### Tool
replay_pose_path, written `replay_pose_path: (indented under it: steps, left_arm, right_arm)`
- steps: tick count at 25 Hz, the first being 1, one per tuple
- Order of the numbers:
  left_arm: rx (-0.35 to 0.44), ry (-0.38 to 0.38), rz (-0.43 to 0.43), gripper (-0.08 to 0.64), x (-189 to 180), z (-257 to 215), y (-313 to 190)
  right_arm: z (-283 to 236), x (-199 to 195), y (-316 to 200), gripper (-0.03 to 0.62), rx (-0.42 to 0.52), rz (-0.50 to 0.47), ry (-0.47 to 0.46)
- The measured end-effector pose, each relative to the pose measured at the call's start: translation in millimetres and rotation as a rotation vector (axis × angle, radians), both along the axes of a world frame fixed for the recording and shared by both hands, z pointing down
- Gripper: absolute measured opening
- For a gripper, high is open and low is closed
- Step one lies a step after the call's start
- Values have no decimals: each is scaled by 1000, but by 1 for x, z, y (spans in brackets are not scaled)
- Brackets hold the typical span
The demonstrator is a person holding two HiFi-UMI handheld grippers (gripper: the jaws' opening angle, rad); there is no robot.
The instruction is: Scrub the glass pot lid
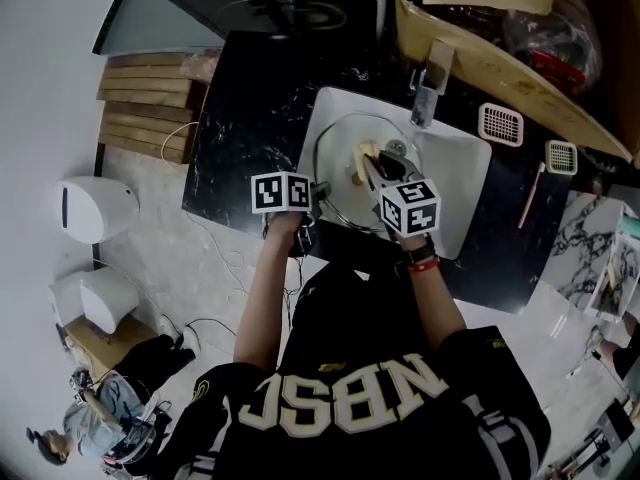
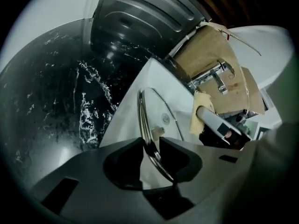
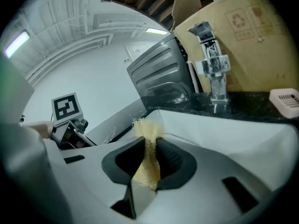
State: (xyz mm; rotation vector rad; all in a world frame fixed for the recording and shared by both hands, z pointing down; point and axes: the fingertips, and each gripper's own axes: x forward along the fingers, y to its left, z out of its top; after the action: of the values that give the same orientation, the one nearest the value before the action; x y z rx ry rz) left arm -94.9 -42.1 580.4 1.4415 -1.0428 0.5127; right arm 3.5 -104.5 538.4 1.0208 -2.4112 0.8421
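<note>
Here, the glass pot lid [image 1: 340, 166] is found inside the white sink [image 1: 462, 173], which is set into a black marbled counter [image 1: 250, 118]. The lid's metal rim, at about 8 o'clock on the lid in the head view, is pinched between the jaws of the left gripper [image 1: 318, 194]; in the left gripper view the rim is seen running edge-on between the two pads, with the glass rising beyond them. The jaws of the right gripper [image 1: 368, 164] are pressed together on a yellow scrubber [image 3: 149, 127], whose frayed end sticks out past the jaw tips. The scrubber is held over the middle of the lid; whether it touches the glass cannot be told. A chrome faucet [image 1: 430, 93] is mounted at 12 o'clock of the sink.
</note>
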Motion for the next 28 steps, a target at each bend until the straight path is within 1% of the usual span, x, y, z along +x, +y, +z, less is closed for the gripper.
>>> replay_pose_path:
  steps: [4, 7, 10, 13, 16, 18, 21, 28]
  left_arm:
    - [19, 23, -27, 118, -2, -3, -3]
    - [28, 17, -35, 117, -3, -3, -4]
    - [29, 6, -42, 117, -4, -3, -4]
    - [30, 2, -47, 117, -4, -3, -3]
    - [36, 1, -47, 117, -4, -3, -3]
    - [39, 0, -45, 117, -4, -4, -3]
    - [42, -2, -46, 117, -5, -5, -4]
    - [42, -7, -53, 115, -5, -4, -4]
  right_arm:
    - [0, -15, -5, 77, 46, -102, 3]
    - [-1, -34, -6, 75, 90, -203, 9]
    - [1, -57, -2, 75, 141, -319, 40]
    - [8, -79, 9, 74, 168, -428, 58]
    - [17, -94, 17, 74, 182, -512, 91]
    - [26, -100, 20, 72, 190, -558, 133]
    - [39, -105, 16, 72, 208, -587, 178]
    - [53, -108, -8, 69, 249, -578, 234]
